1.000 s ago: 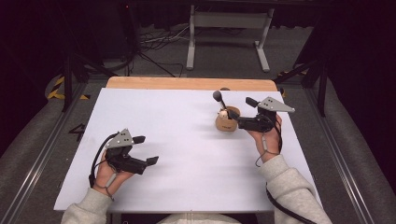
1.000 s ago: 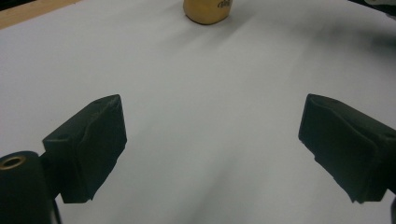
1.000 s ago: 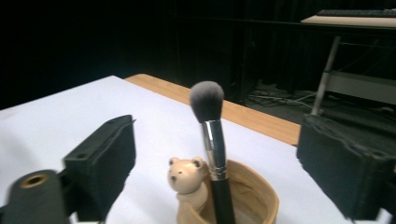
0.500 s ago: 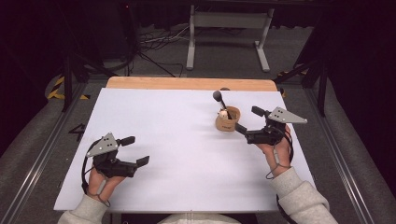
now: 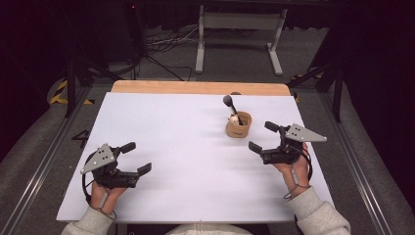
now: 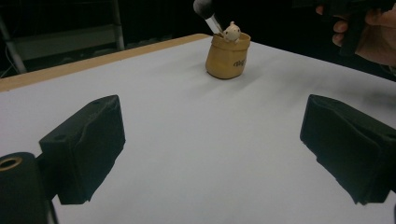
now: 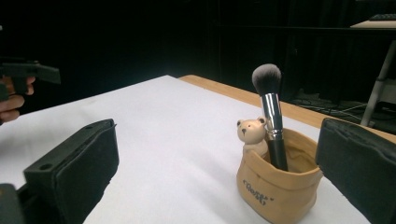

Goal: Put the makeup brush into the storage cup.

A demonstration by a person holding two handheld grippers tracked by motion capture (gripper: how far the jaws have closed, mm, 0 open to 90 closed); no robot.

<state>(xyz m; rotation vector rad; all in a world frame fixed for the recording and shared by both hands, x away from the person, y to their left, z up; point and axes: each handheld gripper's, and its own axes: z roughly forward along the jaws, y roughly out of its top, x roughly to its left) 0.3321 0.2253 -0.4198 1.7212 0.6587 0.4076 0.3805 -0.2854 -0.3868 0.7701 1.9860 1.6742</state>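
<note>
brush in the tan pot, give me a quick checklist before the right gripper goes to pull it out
1. Right gripper open: ok, jaws stand wide apart with nothing between them.
2. Brush reachable: ok, it stands in the pot, handle down, head well above the rim.
3. Approach path: ok, bare white table lies between gripper and pot.
4. Bear figure clear of the grasp: not ok, it sits right beside the brush handle.
5. Left gripper out of the way: ok, open at the table's near left, far from the pot.
6. Pot steady enough to stay put during the pull: cannot tell.
</note>
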